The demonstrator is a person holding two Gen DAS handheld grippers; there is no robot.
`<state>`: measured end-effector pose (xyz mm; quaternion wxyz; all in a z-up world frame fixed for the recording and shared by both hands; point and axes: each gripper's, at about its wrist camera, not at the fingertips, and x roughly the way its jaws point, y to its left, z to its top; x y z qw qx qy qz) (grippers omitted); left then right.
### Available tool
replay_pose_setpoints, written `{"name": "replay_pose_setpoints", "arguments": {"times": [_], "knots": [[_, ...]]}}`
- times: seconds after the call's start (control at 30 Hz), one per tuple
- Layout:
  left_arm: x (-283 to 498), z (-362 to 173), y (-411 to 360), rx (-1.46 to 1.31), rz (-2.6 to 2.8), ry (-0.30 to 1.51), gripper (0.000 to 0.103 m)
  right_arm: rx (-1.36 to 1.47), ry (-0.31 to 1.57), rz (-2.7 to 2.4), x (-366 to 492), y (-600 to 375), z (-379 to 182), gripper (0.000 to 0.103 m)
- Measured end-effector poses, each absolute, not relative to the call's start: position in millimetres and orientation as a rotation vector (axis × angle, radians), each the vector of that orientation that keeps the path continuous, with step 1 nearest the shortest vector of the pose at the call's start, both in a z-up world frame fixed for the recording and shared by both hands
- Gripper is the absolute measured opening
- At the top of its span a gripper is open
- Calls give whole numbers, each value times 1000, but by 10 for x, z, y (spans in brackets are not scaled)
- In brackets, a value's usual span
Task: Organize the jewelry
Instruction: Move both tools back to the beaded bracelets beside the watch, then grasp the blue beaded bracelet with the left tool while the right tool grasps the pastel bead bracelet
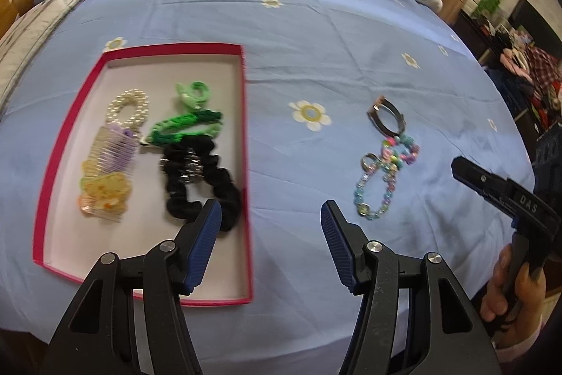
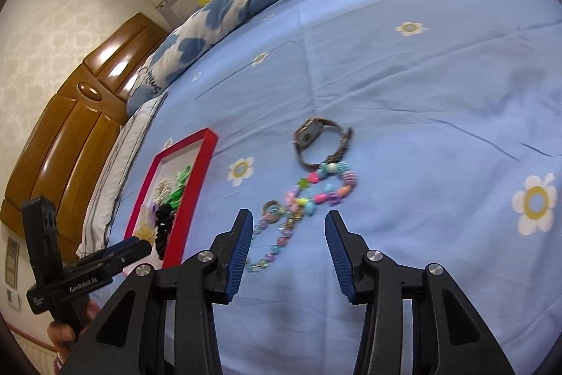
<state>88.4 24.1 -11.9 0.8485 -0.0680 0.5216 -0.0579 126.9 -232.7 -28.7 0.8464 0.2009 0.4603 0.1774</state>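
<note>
The bed point(image 1: 316, 34) under me wears a blue flowered sheet, and on it lies a pink-rimmed box point(image 1: 63, 143) with a black scrunchie point(image 1: 196, 185), green hair ties point(image 1: 186, 125), a pearl ring of beads point(image 1: 130, 108) and a comb clip point(image 1: 109, 164) inside. My left gripper point(image 1: 270, 217) hovers over the box's near right edge, its fingers point(image 1: 207, 234) standing about half apart with nothing between them. My right gripper point(image 2: 288, 234) hangs above the sheet, fingers point(image 2: 242, 241) likewise parted and empty, near the colourful beaded bracelet point(image 2: 302, 199). A wristwatch point(image 2: 319, 143) lies just beyond, touching the beads.
</note>
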Motion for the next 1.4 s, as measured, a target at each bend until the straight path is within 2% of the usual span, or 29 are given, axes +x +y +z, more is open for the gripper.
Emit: {"name": "replay_pose_setpoints", "arguments": {"times": [0.47,0.9,0.97,1.03,1.13,1.2,1.33,1.4], "knots": [[1013,-298,-246,-76,-217,1149,58,398,986,334,1340,-2469,-416,46],[1288,-601,-602,-23,-293,1203,58,260,1032,342,1687,-2304,-586,46],[1320,-642,-656,-6,-301,1212,53,238,1041,346,1738,-2271,-614,46],[1354,-709,-707,-3,-320,1231,34,208,1053,345,1784,-2235,-659,46],[1354,-763,-751,30,-319,1227,26,168,1072,347,1832,-2189,-753,46],[1353,-764,-754,30,-330,1223,10,136,1057,336,1826,-2166,-765,42],[1345,-750,-754,31,-345,1207,7,81,1037,304,1803,-2143,-755,20],[1326,-724,-725,24,-349,1196,7,94,1033,303,1790,-2166,-742,19]]}}
